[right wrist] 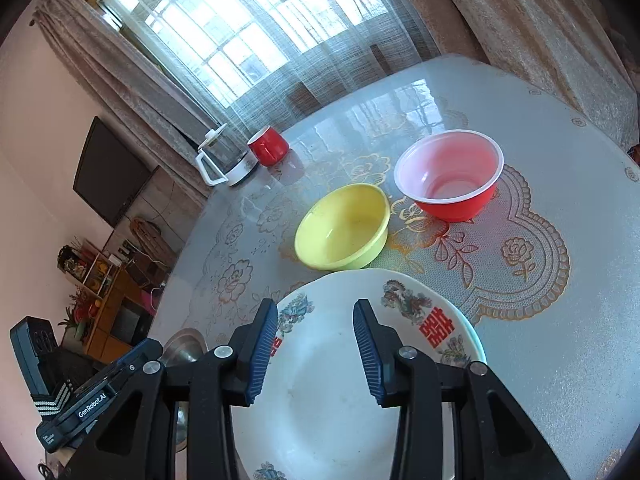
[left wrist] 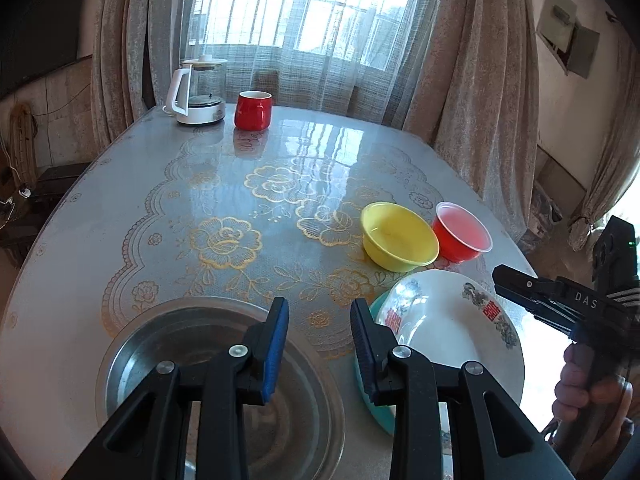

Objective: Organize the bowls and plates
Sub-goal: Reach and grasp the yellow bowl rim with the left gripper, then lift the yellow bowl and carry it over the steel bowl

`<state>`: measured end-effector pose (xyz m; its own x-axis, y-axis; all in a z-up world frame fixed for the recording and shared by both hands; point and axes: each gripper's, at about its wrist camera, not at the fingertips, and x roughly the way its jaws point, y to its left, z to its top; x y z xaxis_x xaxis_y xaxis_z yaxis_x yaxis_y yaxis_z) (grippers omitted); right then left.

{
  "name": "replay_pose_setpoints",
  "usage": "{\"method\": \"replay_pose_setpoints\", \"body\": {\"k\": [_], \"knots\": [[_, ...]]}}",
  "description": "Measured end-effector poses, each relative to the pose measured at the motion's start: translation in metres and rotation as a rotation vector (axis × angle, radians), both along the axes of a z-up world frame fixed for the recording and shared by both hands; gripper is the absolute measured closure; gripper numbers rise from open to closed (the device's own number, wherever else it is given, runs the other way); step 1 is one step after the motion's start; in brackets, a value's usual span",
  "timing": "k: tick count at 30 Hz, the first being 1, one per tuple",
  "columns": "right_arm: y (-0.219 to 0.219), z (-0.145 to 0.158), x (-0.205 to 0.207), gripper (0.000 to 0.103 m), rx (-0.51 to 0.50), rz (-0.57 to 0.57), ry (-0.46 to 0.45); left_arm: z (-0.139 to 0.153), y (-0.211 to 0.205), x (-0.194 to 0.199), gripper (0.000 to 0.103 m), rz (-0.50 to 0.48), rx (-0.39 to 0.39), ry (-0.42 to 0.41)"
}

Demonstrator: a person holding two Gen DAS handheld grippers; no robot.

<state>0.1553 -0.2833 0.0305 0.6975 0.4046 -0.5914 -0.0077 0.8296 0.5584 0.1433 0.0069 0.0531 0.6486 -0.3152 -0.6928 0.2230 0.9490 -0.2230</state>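
Left wrist view: left gripper point(left wrist: 319, 330) hangs over the table point(left wrist: 120, 208) w/ jaws partly apart, nothing btwn the blue pads; under it a round metal plate point(left wrist: 132, 360) to the left and a white patterned plate point(left wrist: 452, 320) to the right, stacked on a teal plate point(left wrist: 378, 404). Yellow bowl point(left wrist: 398, 237) touches red bowl point(left wrist: 462, 237) just beyond. Red mug point(left wrist: 253, 110) and kettle point(left wrist: 198, 92) at the far edge. Right gripper point(left wrist: 500, 276) comes in from the right, held by a hand point(left wrist: 592, 392); can't tell its opening here. Right wrist view: right gripper point(right wrist: 316, 344) partly open, empty, above the white patterned plate point(right wrist: 320, 408); yellow bowl point(right wrist: 343, 226) and red bowl point(right wrist: 450, 174) beyond, slightly apart here. Left gripper point(right wrist: 80, 400) body at lower left.
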Motion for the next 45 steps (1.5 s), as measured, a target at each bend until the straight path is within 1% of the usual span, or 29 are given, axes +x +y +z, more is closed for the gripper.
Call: {"method": "replay_pose_setpoints", "body": {"k": [1, 2, 3, 5, 7, 9, 18, 19, 20, 22, 25, 29, 31, 32, 33, 35, 38, 42, 45], "knots": [[-0.004, -0.003, 0.005, 0.069, 0.012, -0.01, 0.015, 0.0, -0.006, 0.006, 0.064, -0.008, -0.004, 0.002], [-0.009, -0.005, 0.012, 0.07, 0.019, -0.021, 0.033, 0.0, -0.011, 0.013, 0.055, -0.018, -0.011, 0.008], [-0.014, -0.007, 0.019, 0.071, 0.024, -0.037, 0.048, 0.0, -0.016, 0.019, 0.053, -0.02, -0.021, 0.021], [-0.02, -0.01, 0.032, 0.075, 0.028, -0.057, 0.065, 0.0, -0.025, 0.031, 0.053, -0.03, -0.041, 0.038], [-0.023, -0.013, 0.044, 0.075, 0.042, -0.063, 0.081, -0.002, -0.035, 0.044, 0.053, -0.034, -0.041, 0.059], [-0.026, -0.016, 0.054, 0.078, 0.048, -0.08, 0.102, -0.005, -0.041, 0.058, 0.053, -0.029, -0.061, 0.082], [-0.027, -0.032, 0.085, 0.078, 0.053, -0.117, 0.16, -0.023, -0.061, 0.109, 0.055, 0.019, -0.109, 0.19], [-0.027, -0.034, 0.087, 0.078, 0.053, -0.118, 0.166, -0.026, -0.063, 0.114, 0.058, 0.026, -0.108, 0.201], [-0.026, -0.036, 0.088, 0.078, 0.053, -0.119, 0.171, -0.029, -0.064, 0.118, 0.065, 0.031, -0.112, 0.214], [-0.026, -0.038, 0.091, 0.081, 0.054, -0.118, 0.176, -0.033, -0.068, 0.125, 0.069, 0.028, -0.121, 0.231], [-0.026, -0.042, 0.096, 0.081, 0.06, -0.118, 0.188, -0.04, -0.076, 0.134, 0.071, 0.029, -0.123, 0.247], [-0.024, -0.046, 0.101, 0.083, 0.053, -0.115, 0.203, -0.051, -0.085, 0.146, 0.071, 0.034, -0.125, 0.276], [-0.022, -0.048, 0.104, 0.087, 0.045, -0.112, 0.21, -0.057, -0.088, 0.152, 0.072, 0.04, -0.118, 0.286], [-0.021, -0.049, 0.105, 0.088, 0.04, -0.109, 0.215, -0.06, -0.09, 0.154, 0.078, 0.041, -0.114, 0.293], [-0.02, -0.051, 0.106, 0.091, 0.038, -0.105, 0.217, -0.064, -0.092, 0.156, 0.082, 0.039, -0.114, 0.302], [-0.017, -0.052, 0.108, 0.092, 0.033, -0.095, 0.215, -0.067, -0.093, 0.157, 0.092, 0.026, -0.147, 0.308], [-0.013, -0.049, 0.107, 0.092, 0.005, -0.084, 0.206, -0.065, -0.095, 0.152, 0.092, 0.034, -0.124, 0.284], [-0.012, -0.047, 0.106, 0.092, 0.014, -0.072, 0.197, -0.059, -0.087, 0.149, 0.092, 0.039, -0.142, 0.27], [-0.006, -0.04, 0.105, 0.092, 0.017, -0.059, 0.185, -0.048, -0.082, 0.143, 0.092, 0.044, -0.126, 0.234]]}}
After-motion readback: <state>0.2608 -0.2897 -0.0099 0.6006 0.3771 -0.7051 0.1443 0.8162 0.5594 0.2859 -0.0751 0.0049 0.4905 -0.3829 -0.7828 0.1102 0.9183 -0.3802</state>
